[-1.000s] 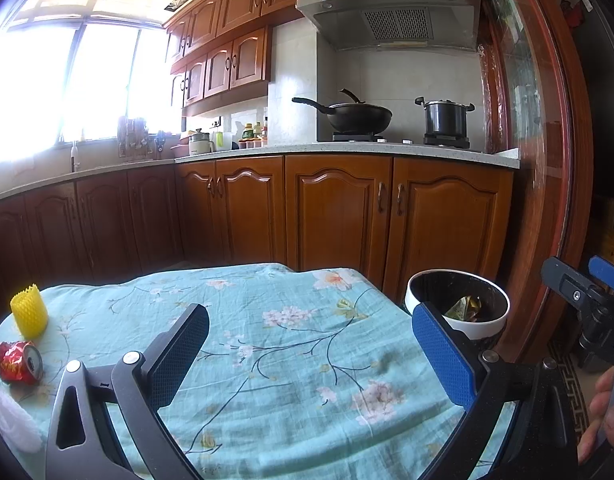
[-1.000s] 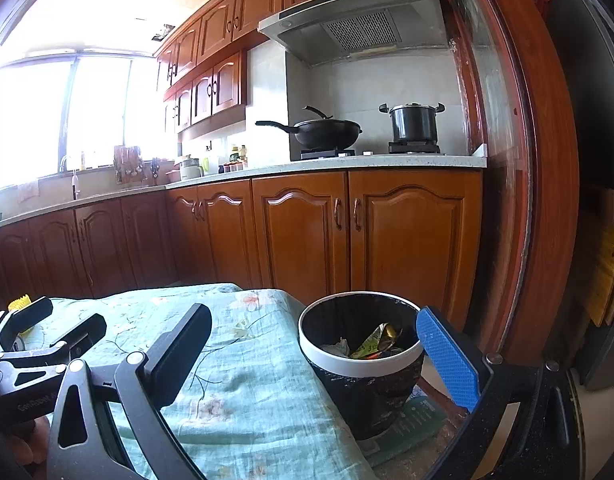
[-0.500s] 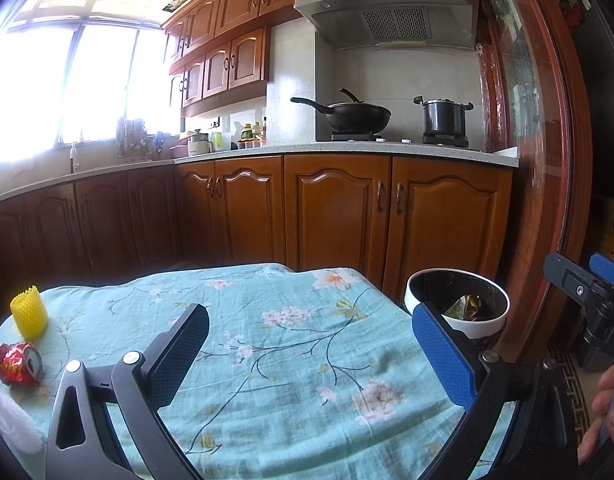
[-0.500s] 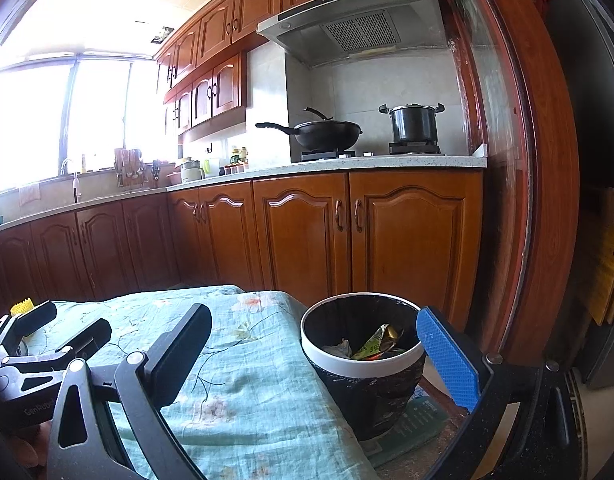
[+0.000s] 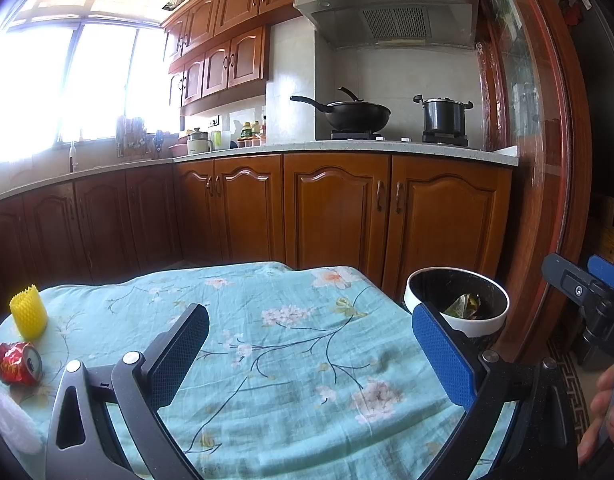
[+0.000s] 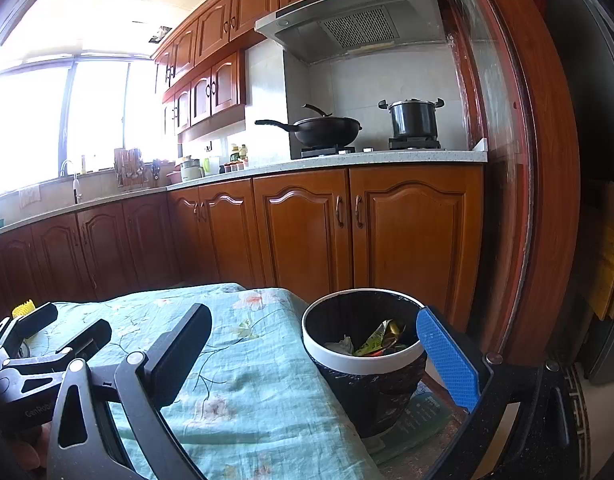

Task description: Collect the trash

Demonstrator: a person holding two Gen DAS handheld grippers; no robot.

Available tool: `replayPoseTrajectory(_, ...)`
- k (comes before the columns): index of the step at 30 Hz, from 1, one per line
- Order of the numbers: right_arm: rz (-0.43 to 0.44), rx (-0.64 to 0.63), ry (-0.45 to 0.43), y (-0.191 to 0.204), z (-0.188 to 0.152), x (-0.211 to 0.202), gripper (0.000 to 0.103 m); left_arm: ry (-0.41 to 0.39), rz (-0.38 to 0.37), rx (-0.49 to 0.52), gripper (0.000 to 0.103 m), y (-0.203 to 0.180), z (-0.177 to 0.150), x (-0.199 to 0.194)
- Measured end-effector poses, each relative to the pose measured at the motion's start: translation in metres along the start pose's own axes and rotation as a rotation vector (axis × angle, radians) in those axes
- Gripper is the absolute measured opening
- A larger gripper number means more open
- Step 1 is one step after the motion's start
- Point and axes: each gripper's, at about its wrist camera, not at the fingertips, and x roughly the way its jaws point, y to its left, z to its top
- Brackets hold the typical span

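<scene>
Left wrist view: the left gripper (image 5: 311,348) hangs over the teal floral tablecloth (image 5: 291,360) with its 2 fingers spread wide and nothing between them, 1 finger black, the other faced with a blue textured pad (image 5: 443,356). The trash still on the table lies well off to its left: a crushed red drink can (image 5: 18,362) on its side, a yellow foam fruit net (image 5: 28,312) standing upright just behind it, and a white fluffy scrap (image 5: 11,420) at the picture's edge, too blurred to identify. The black waste bin with a white rim (image 5: 456,300) stands beyond the table's right corner, wrappers showing inside. At the far right the right gripper (image 5: 587,284) enters, with fingertips of a hand (image 5: 605,412) below it and a white letter "D" on its body. The right wrist view brings the right gripper (image 6: 315,348) close to the bin (image 6: 363,360), jaws likewise apart and empty, and shows what the other view hides: the bin's black liner, a green printed mat (image 6: 423,412) under it with unreadable writing, and crumpled white paper beside green and gold wrappers (image 6: 381,340). The left gripper (image 6: 63,326) appears at the left there, marked "GenRob", the rest cut off; only the net's yellow tip (image 6: 23,306) shows, the can hidden.
</scene>
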Motion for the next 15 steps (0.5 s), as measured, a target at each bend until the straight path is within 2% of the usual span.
replayPoseTrajectory(15,0.006,0.011,0.012,0.0008,-0.0029,0.0034,0.103,0.011,-0.009,-0.01,0.102,0.0047,-0.0004,0.003)
